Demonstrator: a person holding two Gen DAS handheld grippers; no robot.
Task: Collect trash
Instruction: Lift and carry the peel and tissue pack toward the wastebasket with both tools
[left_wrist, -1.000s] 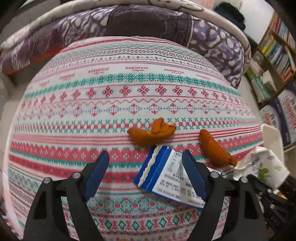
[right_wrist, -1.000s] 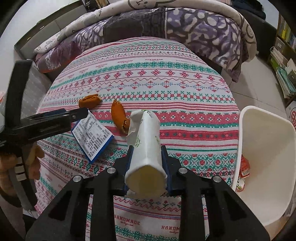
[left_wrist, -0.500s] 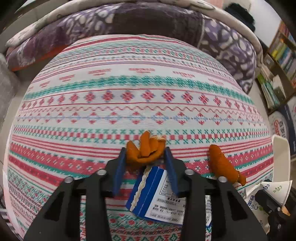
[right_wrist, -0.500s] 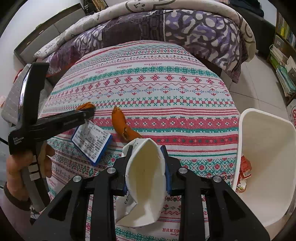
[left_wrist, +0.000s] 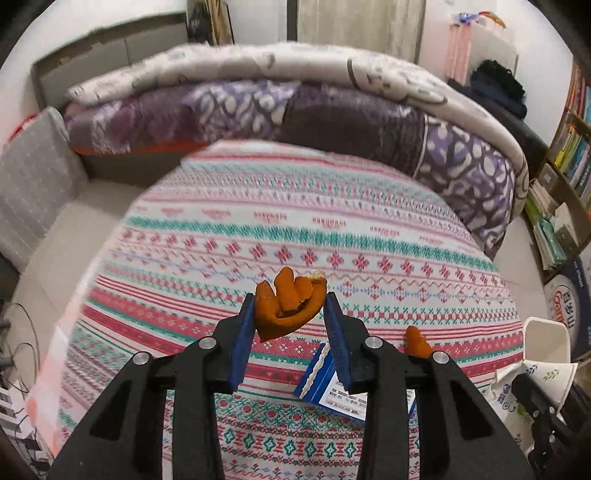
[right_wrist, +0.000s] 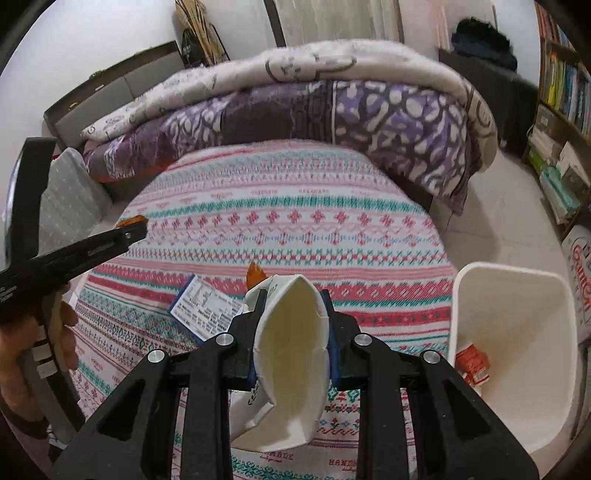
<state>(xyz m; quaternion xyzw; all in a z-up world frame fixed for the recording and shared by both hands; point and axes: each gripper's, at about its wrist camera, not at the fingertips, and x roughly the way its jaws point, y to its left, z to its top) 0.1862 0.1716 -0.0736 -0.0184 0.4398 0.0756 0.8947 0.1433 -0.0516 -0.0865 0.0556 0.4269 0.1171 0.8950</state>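
From the left wrist view, we are looking along the left gripper (left_wrist: 290, 314), whose blue pads are pressing on both sides of a curled orange peel (left_wrist: 288, 308); its jaws have just been closing, and the peel is sitting between the fingertips, lifted clear of the patterned tablecloth (left_wrist: 258, 229). Below and to the right of the claw, a blue and white packet (left_wrist: 334, 391) is lying flat on the cloth, partly hidden behind the right finger; its print is too small to read. Just beyond that finger, a second orange peel (left_wrist: 415, 341) is lying on the cloth. We are counting two peels and one packet here. Far right, the crushed paper cup (left_wrist: 532, 380) is showing beside the white bin (left_wrist: 546, 339).

From the right wrist view, the right gripper (right_wrist: 293, 328) is clamping the flattened paper cup (right_wrist: 291, 354), its open mouth facing us between the pads. To the right of this claw, the white bin (right_wrist: 517, 288) is standing with one red wrapper (right_wrist: 472, 363) inside. Left of the claw, the packet (right_wrist: 203, 308) is lying on the cloth, and a peel tip (right_wrist: 254, 273) is peeking above the cup. The word "HANDMADE" is repeating along the tablecloth (right_wrist: 295, 206). Far left, a hand (right_wrist: 40, 350) is holding the left gripper (right_wrist: 135, 225) with its peel (right_wrist: 131, 220).
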